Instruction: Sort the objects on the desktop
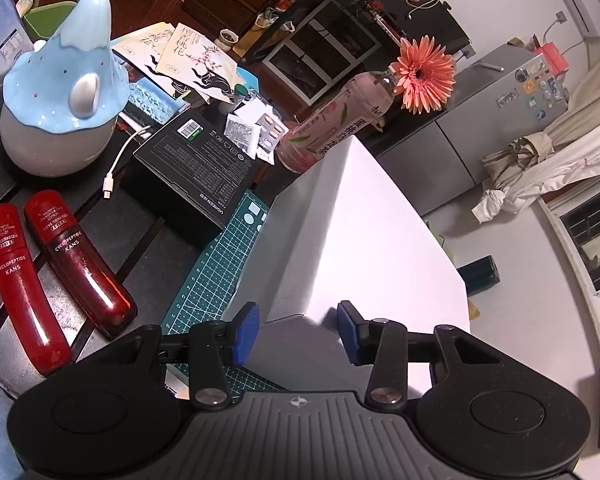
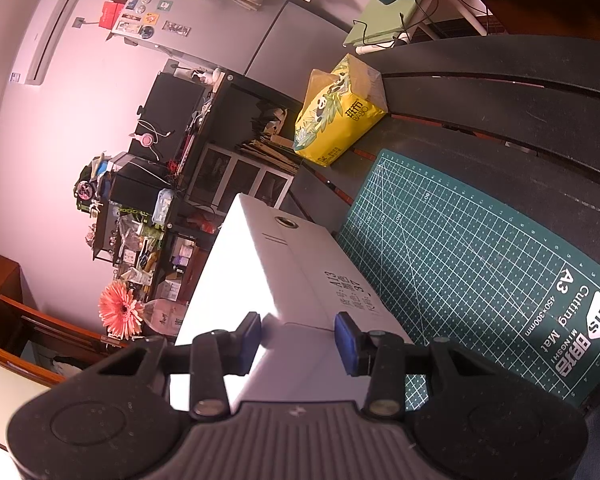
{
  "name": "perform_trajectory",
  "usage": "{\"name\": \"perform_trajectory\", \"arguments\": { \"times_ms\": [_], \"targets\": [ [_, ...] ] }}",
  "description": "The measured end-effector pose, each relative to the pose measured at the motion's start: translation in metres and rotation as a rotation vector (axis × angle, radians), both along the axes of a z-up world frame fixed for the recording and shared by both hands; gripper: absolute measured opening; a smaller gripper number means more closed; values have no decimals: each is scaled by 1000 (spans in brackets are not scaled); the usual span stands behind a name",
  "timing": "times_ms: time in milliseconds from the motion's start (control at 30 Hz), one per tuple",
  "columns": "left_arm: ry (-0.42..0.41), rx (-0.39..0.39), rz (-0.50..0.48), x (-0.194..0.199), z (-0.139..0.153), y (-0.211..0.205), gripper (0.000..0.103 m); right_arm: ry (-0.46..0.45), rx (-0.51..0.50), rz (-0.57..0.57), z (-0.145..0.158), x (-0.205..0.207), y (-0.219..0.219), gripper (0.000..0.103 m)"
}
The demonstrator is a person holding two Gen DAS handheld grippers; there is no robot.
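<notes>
— Bottles first, at the far left of the left wrist view?

— Yes. Two red bottles (image 1: 56,276) lie side by side on the dark surface (image 1: 152,264), and behind them stands a blue and white ceramic jar (image 1: 58,92). A white cable (image 1: 120,160) runs between the jar and a black box (image 1: 198,170).

— And further right?

— Pill packets (image 1: 260,132) lie at the far corner of the black box. Beside them stands a drink bottle (image 1: 332,120) holding an orange flower (image 1: 422,74). A green cutting mat (image 1: 216,264) lies under a large white box (image 1: 348,232), which fills the middle of the view.

— How is the left claw (image 1: 298,332)?

— Its blue pads (image 1: 247,332) stand apart, one on each side of the near corner of the white box, with a gap showing; they grip nothing.

— Now the right wrist view?

— At the left the flower (image 2: 120,312) and bottle (image 2: 166,316) show behind the white box (image 2: 260,272), which has printed text on one side. The right claw (image 2: 300,340) is spread wide over the box's near end; whether the pads (image 2: 348,342) touch it, I cannot tell. Right of the box lies the cutting mat (image 2: 480,256), and a yellow tissue pack (image 2: 340,116) sits at the surface's far edge (image 2: 500,92).
</notes>
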State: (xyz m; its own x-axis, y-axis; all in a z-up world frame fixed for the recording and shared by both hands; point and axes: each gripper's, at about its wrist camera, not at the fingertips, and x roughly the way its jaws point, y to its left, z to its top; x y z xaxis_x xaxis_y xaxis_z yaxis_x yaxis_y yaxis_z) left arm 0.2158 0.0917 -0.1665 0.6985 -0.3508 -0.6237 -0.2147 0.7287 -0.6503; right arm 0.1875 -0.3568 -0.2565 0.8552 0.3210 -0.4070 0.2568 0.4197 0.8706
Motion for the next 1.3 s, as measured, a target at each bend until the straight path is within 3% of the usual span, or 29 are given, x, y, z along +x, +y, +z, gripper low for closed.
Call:
{"name": "perform_trajectory", "arguments": {
  "times_ms": [333,567,800,967,1100,1300],
  "targets": [
    [10,40,4,0,-2,-2,51,3,-20,6,1,1,1,41],
    [7,62,3,0,-1,-4,54,-6,-114,18,7,1,6,44],
    [8,58,7,0,-2,-3,54,-4,-104,19,8,1,5,43],
    [10,12,10,0,-1,0,44,-8,-69,16,9,0,3,34],
    [-26,39,17,-2,9,-3,31,-34,-102,20,15,-2,4,13],
    [-94,88,17,-5,24,-7,25,-74,-145,34,25,-5,7,11]
  ]
}}
